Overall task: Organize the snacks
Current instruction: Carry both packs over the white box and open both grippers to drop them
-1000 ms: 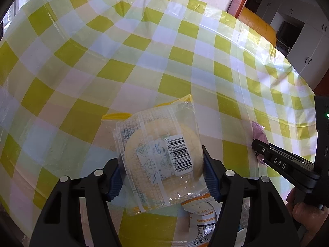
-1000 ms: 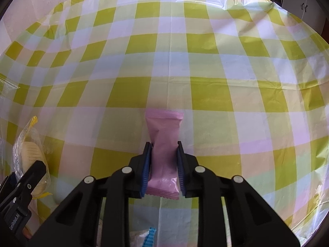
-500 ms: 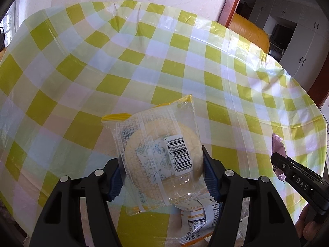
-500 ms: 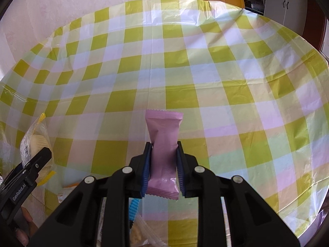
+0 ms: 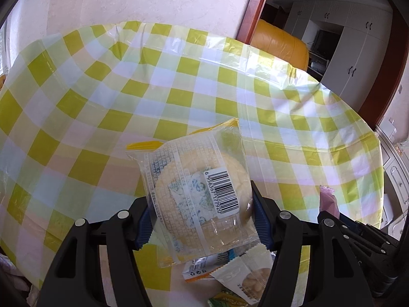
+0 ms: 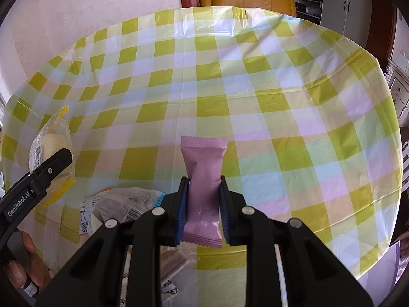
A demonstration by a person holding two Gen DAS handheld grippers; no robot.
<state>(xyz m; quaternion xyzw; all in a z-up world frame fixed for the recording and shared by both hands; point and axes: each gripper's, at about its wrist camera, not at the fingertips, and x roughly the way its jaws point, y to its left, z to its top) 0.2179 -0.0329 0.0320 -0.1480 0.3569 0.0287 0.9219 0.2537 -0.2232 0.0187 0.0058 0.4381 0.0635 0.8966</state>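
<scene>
Nearest, lying heaped on the table's near edge: loose snack packets (image 6: 120, 207). Above them, left gripper (image 5: 200, 220) pinching a clear-wrapped round cake (image 5: 196, 194) at its sides; likely soft, crushable, film slippery. Right gripper (image 6: 203, 208) squeezing a pink sachet (image 6: 203, 179) mid-body; probably light, crinkly. Beyond, stretching away: checked tablecloth (image 6: 230, 81).

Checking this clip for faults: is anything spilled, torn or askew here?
Nothing stands out. The left hand-held gripper holds a clear-wrapped round cake and the right hand-held gripper a pink packet, both intact, above the checked tablecloth.
</scene>
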